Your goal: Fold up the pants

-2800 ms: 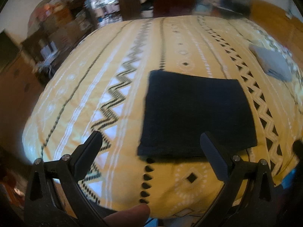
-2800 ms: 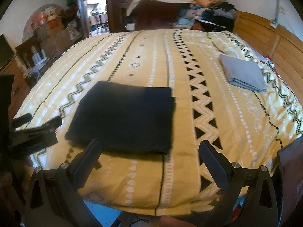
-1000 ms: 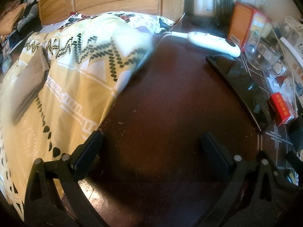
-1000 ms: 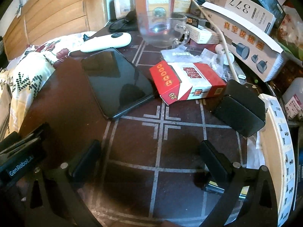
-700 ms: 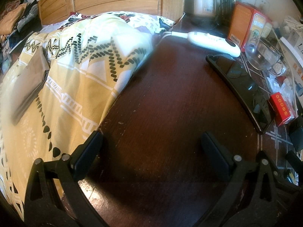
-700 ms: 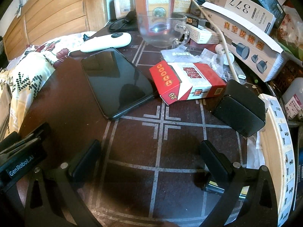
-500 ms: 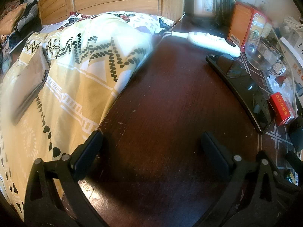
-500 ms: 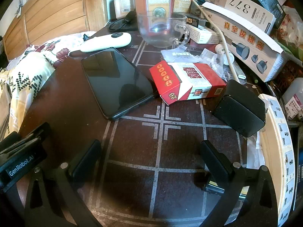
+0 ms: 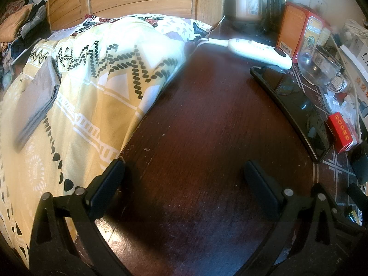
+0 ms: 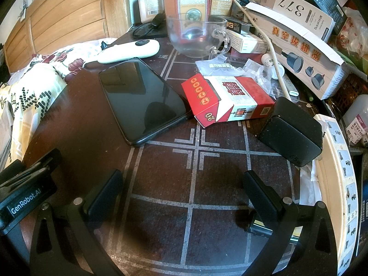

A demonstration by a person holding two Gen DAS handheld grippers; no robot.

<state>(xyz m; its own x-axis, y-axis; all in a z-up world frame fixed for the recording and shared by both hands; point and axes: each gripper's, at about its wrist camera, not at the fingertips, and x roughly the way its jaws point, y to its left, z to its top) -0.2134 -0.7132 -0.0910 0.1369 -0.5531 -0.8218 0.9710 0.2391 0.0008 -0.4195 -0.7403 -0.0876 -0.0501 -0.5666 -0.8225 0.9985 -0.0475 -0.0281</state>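
- Sitting with jaws spread apart and gripping nothing: left gripper [image 9: 184, 174], now over a dark wooden table [image 9: 207, 138] instead of facing the bed.
- Sitting likewise apart and empty: right gripper [image 10: 182, 184], just ahead a black phone [image 10: 142, 99] and red box [image 10: 227, 101].
- Lying off to the left: yellow bedspread [image 9: 76, 105].
- Missing from both views now: the dark folded pants, seen earlier square on the bed.
- Suggesting folding finished, grippers being parked.

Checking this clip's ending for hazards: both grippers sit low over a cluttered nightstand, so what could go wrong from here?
1. The right gripper, jaws open and empty, points at the phone and glass cup; a forward nudge might shove either.
2. The left gripper, also open, sits near the nightstand edge beside the quilt; it could snag it.
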